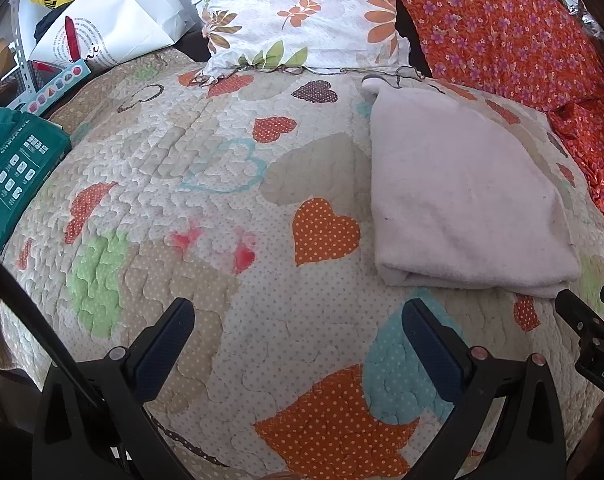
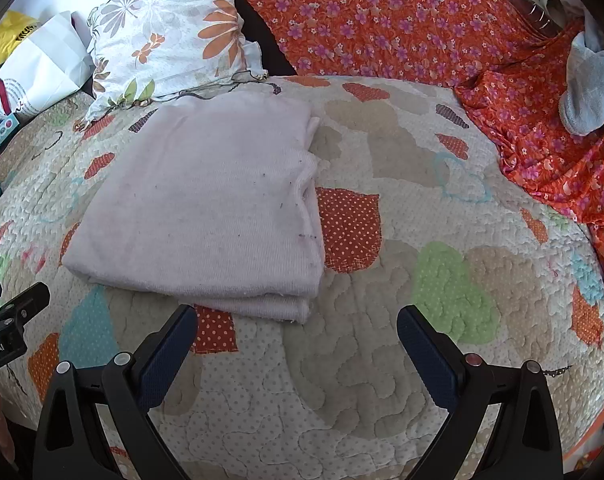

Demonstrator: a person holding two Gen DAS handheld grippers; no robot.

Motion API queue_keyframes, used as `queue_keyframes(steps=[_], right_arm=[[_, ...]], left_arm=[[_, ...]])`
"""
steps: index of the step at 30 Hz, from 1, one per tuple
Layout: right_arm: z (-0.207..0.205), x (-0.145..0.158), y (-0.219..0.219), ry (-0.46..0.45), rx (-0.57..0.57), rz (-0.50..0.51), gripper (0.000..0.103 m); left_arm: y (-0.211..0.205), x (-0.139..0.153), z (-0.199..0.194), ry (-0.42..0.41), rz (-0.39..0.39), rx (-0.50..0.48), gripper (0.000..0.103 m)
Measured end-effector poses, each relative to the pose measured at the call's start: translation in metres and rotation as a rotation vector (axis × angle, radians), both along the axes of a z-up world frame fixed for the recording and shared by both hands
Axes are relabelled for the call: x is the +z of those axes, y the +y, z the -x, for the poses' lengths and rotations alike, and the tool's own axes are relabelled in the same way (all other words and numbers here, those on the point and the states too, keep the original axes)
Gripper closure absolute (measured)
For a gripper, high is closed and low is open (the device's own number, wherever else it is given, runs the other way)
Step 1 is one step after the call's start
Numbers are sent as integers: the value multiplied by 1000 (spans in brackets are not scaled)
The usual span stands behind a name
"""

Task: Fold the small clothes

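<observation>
Left gripper (image 1: 298, 330): nearest the lens, jaws spread wide with nothing between them, hovering over bare quilt (image 1: 206, 184); the garment lies ahead and to its right, apart from both fingers.
Right gripper (image 2: 298, 332): also spread wide and empty; its left fingertip (image 2: 182, 320) sits just in front of the garment's near edge, seemingly not touching it.
Pale pink garment (image 2: 206, 208): folded into a flat, roughly rectangular stack on the quilt, several layers showing at the near edge and right corner; in the left wrist view it lies to the right (image 1: 461, 200).
Feel, as a judgement: a soft, light, fuzzy knit, limp rather than stiff, not fragile, not slippery; the textured quilt probably grips it a little, so dragging may bunch the layers.
Where to hold: the near stacked edge, close to the corner (image 2: 298, 308), pinching all the layers together; grabbing only the top layer would likely peel the fold open.
Progress, as a judgement: the piece looks already folded, so what remains may be one more halving or setting it aside.
Further back: a floral pillow (image 2: 170, 40) touches the garment's far edge, an orange flowered cloth (image 2: 401, 20) lies beyond and to the right, and a grey bundle (image 2: 589, 88) rests on it, possibly more laundry.
</observation>
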State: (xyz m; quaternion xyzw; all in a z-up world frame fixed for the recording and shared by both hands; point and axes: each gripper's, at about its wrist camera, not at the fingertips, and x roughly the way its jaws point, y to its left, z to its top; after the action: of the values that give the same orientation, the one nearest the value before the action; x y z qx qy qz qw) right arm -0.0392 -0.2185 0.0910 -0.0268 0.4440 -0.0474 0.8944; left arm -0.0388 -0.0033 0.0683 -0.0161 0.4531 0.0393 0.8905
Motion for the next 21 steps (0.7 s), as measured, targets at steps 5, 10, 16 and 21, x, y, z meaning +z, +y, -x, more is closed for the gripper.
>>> queue_keyframes(steps=[5, 10, 16, 21], right_arm=[[-1, 0, 0, 1, 1, 0, 2], [-1, 0, -1, 1, 3, 0, 2], [-1, 1, -1, 1, 3, 1, 2], [0, 3, -1, -8, -4, -4, 2]], left_arm=[[0, 1, 0, 1, -1, -3, 0], [-1, 1, 0, 1, -1, -1, 0], [-2, 1, 0, 4, -3, -2, 0], [-3, 1, 0, 0, -3, -3, 0]])
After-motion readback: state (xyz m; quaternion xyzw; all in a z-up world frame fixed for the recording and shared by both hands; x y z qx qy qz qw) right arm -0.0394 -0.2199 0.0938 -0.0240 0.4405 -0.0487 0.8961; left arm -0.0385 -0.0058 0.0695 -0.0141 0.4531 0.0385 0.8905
